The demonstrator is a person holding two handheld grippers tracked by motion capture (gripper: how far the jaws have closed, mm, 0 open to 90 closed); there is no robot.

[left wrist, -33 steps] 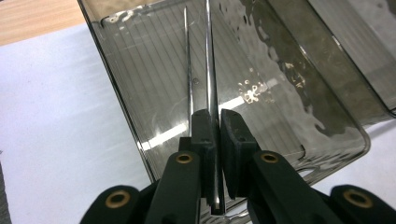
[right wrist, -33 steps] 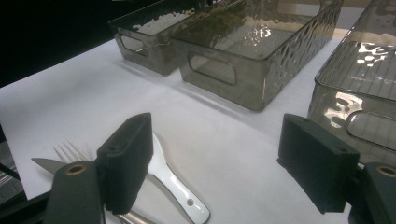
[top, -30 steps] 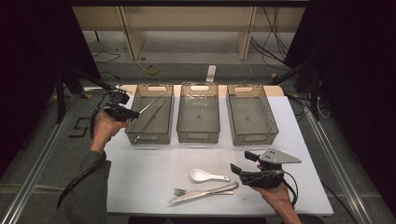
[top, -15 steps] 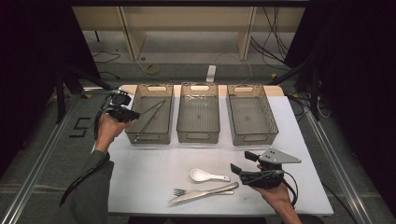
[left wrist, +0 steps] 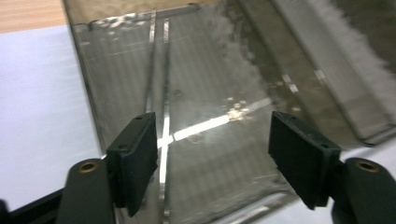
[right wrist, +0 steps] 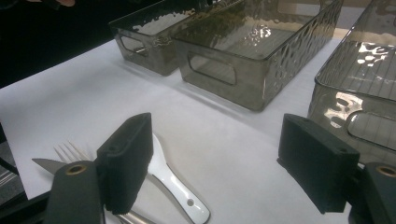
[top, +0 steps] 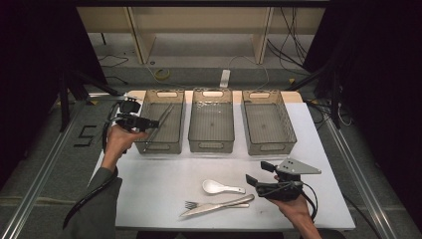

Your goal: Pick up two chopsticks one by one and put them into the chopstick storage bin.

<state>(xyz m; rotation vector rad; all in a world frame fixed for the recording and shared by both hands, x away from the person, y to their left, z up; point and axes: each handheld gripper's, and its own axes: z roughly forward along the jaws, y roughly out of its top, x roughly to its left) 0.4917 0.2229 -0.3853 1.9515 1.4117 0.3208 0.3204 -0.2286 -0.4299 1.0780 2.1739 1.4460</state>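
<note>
White table [top: 149,189] carries three smoky clear bins in a row: left bin [top: 161,122], middle bin [top: 212,122], right bin [top: 266,124], all lying beyond both sets of fingers. Left gripper [left wrist: 212,161] hangs at the near left corner of the left bin, fingers spread wide with nothing between them, and two thin metal rods [left wrist: 158,102] lie on the bin floor just past its left finger [left wrist: 135,158]. Right gripper [right wrist: 219,163] sits low over the table's near edge, fingers spread and empty; white spoon [right wrist: 175,184], knife [top: 219,205] and fork [top: 191,204] lie just beside its left finger [right wrist: 126,158].
</note>
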